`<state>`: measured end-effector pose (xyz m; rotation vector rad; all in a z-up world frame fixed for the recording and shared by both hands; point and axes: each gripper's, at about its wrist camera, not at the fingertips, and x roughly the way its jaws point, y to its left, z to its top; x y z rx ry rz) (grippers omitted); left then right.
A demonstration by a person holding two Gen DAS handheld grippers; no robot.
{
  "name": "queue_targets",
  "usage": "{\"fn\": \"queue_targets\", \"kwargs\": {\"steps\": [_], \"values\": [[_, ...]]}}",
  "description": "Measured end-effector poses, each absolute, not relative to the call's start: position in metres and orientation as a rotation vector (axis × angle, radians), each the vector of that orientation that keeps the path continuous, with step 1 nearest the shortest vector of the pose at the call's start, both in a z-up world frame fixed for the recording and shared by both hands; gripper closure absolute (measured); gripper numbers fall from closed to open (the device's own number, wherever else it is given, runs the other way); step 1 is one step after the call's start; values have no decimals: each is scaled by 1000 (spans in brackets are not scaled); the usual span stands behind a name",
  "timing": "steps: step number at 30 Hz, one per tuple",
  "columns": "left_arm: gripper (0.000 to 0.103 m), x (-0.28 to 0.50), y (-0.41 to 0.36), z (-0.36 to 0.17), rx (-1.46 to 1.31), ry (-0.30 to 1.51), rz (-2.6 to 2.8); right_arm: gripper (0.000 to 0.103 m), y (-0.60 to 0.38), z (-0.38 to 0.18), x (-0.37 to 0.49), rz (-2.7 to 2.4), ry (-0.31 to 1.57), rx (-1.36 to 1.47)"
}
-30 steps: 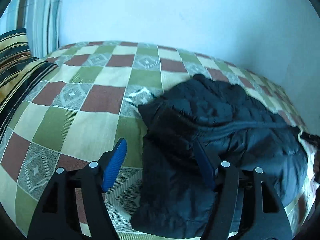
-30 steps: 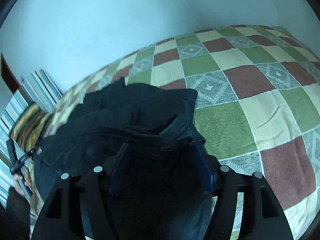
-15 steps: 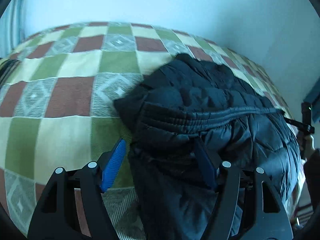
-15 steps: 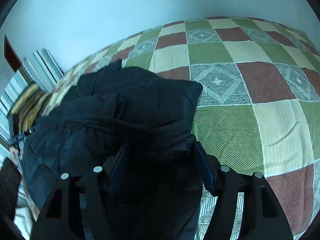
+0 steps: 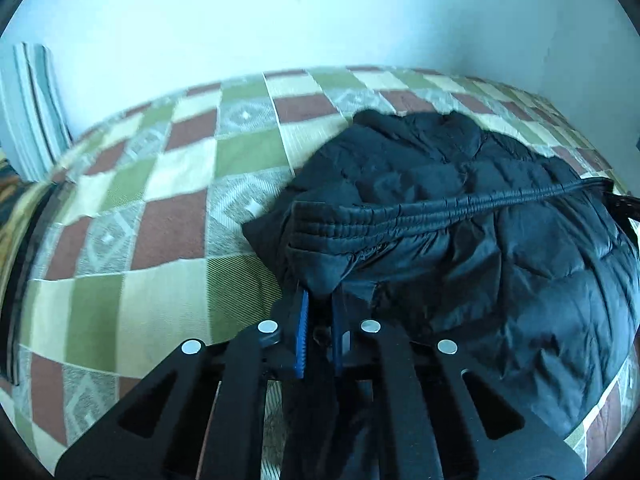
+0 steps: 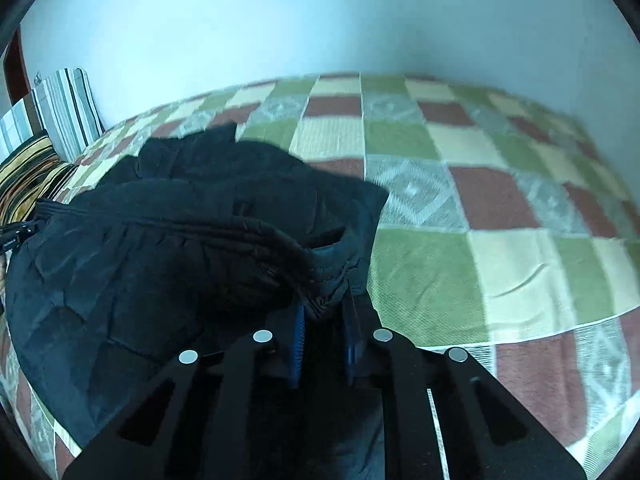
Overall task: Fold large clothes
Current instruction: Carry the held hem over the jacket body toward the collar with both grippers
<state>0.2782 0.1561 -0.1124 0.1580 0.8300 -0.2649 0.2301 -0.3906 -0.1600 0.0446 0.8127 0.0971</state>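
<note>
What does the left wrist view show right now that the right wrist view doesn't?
Left wrist only: the left hand-held gripper shut on the jacket's hem corner, with the gathered hem band running off to the right.

Right wrist only: the right hand-held gripper shut on the opposite hem corner, and a yellow-striped pillow.

Both: the dark puffer jacket on the checkered bedspread, a grey-striped pillow and the pale wall.
</note>
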Motion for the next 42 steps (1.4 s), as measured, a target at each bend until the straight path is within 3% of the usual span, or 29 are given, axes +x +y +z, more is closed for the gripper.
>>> {"fn": "queue_targets", "kwargs": {"steps": [7,17,27,42], "values": [[95,268,149,-59,158,680,-207,89,-386,-105,216,67,665,7],[95,346,127,-30,185,647,-70,89,-379,-71,311,-14,607,27],[95,437,118,-89,194,774,55,89,-368,-130,421,-78,769,20],[95,475,110,-172,274,904,114,86,-363,-212,462,-103,942,2]]}}
